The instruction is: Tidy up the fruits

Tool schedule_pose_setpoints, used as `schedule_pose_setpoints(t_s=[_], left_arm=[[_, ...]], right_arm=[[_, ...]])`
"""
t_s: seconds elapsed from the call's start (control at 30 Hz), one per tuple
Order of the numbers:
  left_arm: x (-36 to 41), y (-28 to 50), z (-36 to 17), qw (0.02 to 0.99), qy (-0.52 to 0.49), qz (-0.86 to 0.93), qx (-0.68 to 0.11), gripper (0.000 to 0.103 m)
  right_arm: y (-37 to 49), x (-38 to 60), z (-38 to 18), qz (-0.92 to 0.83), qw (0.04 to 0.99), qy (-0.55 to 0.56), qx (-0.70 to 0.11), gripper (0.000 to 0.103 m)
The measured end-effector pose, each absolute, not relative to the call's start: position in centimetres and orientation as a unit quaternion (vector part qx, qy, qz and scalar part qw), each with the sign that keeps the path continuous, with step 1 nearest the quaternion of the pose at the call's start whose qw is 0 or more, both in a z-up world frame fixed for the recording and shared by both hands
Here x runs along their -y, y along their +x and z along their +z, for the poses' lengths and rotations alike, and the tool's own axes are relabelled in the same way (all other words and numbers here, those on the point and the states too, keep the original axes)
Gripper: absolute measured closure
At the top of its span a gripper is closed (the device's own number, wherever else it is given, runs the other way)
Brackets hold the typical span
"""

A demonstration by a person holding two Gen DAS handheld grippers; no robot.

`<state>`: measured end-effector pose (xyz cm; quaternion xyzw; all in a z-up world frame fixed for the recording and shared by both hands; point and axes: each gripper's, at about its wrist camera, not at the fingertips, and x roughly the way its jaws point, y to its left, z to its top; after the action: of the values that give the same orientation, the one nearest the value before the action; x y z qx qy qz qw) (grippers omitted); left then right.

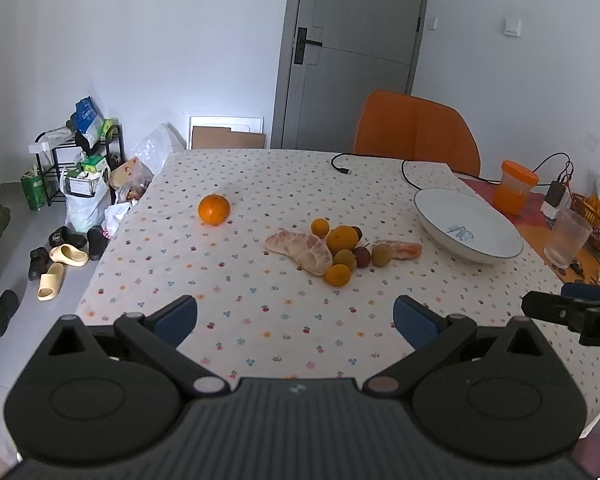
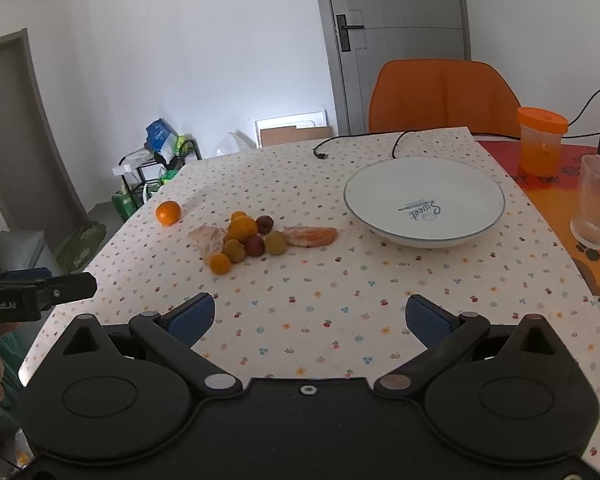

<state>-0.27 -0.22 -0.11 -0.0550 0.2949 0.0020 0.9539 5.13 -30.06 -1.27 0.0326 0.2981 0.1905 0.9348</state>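
Note:
A pile of fruit lies mid-table: small oranges, greenish and dark red plums, a peeled pomelo piece and a peeled orange segment. A lone orange sits apart to the left. A white plate stands empty to the right. My left gripper is open and empty, short of the pile. My right gripper is open and empty, nearer than the plate.
An orange chair stands behind the table. A black cable lies at the far edge. An orange-lidded cup and a clear glass stand at the right. Shoes and bags clutter the floor on the left.

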Motion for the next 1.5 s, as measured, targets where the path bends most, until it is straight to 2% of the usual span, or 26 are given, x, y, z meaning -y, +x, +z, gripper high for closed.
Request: schedule_pose_setpoints(t_s=[1.5], left_arm=[[0.2,0.1,-0.2,0.955,-0.058,0.005,-0.29,0.0]], right_arm=[[5.2,28.8,-1.2,0.204,0.934,0.003,-0.294,0.0]])
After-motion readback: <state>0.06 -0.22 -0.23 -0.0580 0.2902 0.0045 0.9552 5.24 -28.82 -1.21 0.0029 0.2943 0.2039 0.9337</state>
